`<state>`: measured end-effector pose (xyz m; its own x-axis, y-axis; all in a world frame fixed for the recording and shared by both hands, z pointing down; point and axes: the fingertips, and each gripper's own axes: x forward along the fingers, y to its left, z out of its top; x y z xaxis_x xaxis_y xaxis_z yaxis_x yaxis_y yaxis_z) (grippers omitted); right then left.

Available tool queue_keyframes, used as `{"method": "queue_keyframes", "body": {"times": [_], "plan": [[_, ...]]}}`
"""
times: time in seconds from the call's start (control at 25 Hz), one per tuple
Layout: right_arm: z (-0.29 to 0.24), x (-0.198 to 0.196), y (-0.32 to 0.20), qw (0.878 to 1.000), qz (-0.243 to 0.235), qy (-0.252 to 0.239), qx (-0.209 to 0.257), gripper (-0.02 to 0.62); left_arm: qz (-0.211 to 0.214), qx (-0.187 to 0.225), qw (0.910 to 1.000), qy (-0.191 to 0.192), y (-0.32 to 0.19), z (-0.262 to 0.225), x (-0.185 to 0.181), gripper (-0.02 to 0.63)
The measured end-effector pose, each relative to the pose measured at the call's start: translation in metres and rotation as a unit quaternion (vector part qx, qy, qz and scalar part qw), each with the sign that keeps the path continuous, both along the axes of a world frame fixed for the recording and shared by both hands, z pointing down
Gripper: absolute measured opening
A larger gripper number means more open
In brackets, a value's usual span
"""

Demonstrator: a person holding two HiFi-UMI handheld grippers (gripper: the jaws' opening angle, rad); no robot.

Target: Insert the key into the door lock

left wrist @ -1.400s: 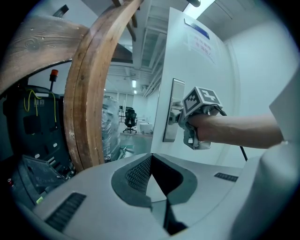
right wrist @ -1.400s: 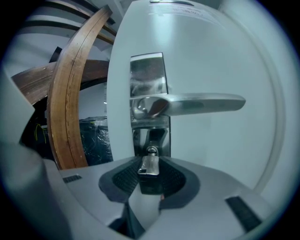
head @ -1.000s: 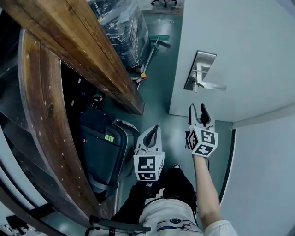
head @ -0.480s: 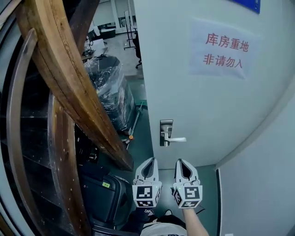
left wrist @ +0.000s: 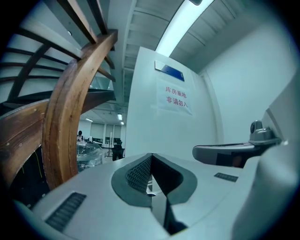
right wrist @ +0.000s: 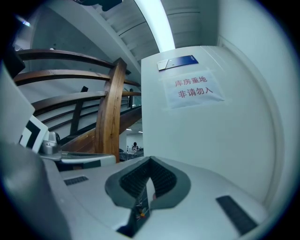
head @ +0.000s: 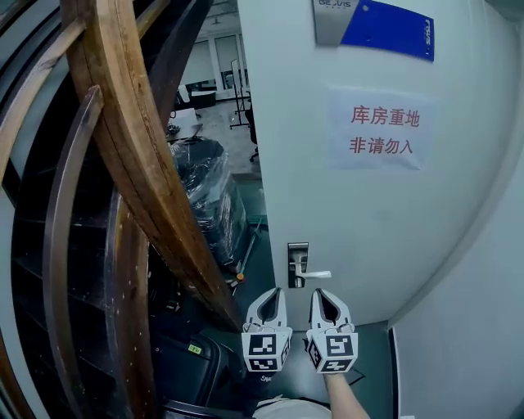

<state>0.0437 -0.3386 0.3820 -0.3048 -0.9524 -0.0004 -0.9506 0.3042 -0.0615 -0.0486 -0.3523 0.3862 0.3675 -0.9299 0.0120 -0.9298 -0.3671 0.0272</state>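
The left gripper (head: 273, 295) and right gripper (head: 320, 296) hang with jaws together and no key visible, on the near side of the lock plate (head: 298, 263) at the door (head: 393, 237)'s left edge. The person should probably secure the key first, then approach level and square.

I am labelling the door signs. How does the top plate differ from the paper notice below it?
The plate is grey and blue; the notice is white with red characters. The plate is a slim strip set higher; the notice is taller and hangs lower. Both are flat rectangles on the door.
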Motion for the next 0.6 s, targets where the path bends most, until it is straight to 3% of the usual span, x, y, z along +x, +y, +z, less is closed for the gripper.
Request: {"method": "queue_keyframes", "body": {"times": [0.6], "plan": [[-0.008,-0.016,0.001,1.0,-0.021,-0.003,0.004,0.006,-0.008,0.006,0.9999,-0.006,0.005,-0.003,-0.015,0.005]]}}
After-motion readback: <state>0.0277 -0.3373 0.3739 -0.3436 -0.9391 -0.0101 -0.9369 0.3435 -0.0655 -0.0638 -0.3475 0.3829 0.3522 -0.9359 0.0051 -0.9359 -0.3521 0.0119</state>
